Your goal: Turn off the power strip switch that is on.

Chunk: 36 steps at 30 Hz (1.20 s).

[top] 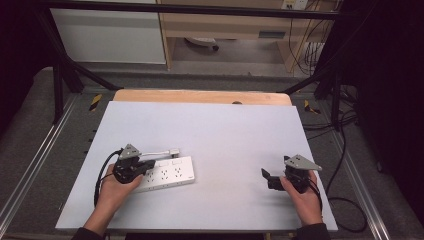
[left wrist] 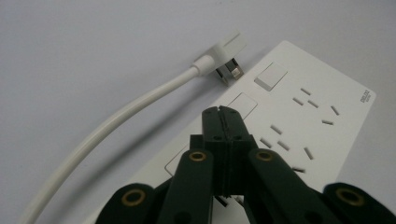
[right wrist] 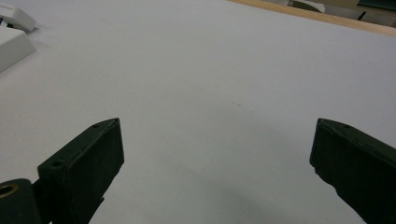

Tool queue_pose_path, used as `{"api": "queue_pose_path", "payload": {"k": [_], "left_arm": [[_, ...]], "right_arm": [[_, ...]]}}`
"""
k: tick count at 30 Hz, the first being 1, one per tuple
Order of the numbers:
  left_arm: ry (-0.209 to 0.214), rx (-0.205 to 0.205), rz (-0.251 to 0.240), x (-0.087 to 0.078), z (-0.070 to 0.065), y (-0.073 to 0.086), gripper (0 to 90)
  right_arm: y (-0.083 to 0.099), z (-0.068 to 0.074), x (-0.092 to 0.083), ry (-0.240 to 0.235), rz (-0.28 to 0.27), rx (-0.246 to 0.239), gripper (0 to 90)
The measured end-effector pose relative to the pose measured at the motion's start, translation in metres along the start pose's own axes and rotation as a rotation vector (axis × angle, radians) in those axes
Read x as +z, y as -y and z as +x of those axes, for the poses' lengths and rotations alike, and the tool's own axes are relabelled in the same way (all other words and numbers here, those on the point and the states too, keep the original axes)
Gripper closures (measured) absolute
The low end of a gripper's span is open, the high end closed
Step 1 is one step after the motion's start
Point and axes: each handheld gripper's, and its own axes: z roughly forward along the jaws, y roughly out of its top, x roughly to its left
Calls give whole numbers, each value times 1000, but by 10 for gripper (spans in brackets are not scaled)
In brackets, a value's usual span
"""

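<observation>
A white power strip [top: 167,174] lies flat on the left half of the white table top [top: 225,135], its sockets [left wrist: 303,121] facing up. Its white cable [left wrist: 116,119] curves round to a flat white plug [left wrist: 228,55] that lies unplugged beside the strip's far edge, prongs showing. My left gripper [top: 142,169] sits low over the strip's left end, shut with nothing between its jaws [left wrist: 220,112]. Apart from all this, my right gripper [top: 269,179] rests at the right side of the table, open wide [right wrist: 215,140] over bare surface, pointing left toward the strip [right wrist: 14,46].
A wooden board edge [top: 200,96] borders the table's far side. Black frame bars [top: 60,75] and loose cables [top: 345,150] run around the table on the floor. A wide bare stretch of table separates the two grippers.
</observation>
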Motion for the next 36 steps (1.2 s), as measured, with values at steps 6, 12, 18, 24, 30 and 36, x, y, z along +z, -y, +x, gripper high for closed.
{"api": "queue_pose_path", "payload": {"k": [6,12,18,24,30,36], "left_arm": [[2,1,2,2,-1,0,898],[-12,-15,-17,1,2,0,899],[-20,-22,-13,4,5,1,898],[-20,-23,-10,6,5,1,899],[-20,-20,-11,6,6,1,898],[-18,-20,-10,6,6,2,898]], "right_arm": [[0,0,0,5,-2,1,35],[0,0,0,3,0,-1,34],[0,0,1,2,4,0,35],[0,1,2,1,8,-2,35],[0,0,1,2,7,0,34],[0,1,2,3,10,-5,35]]}}
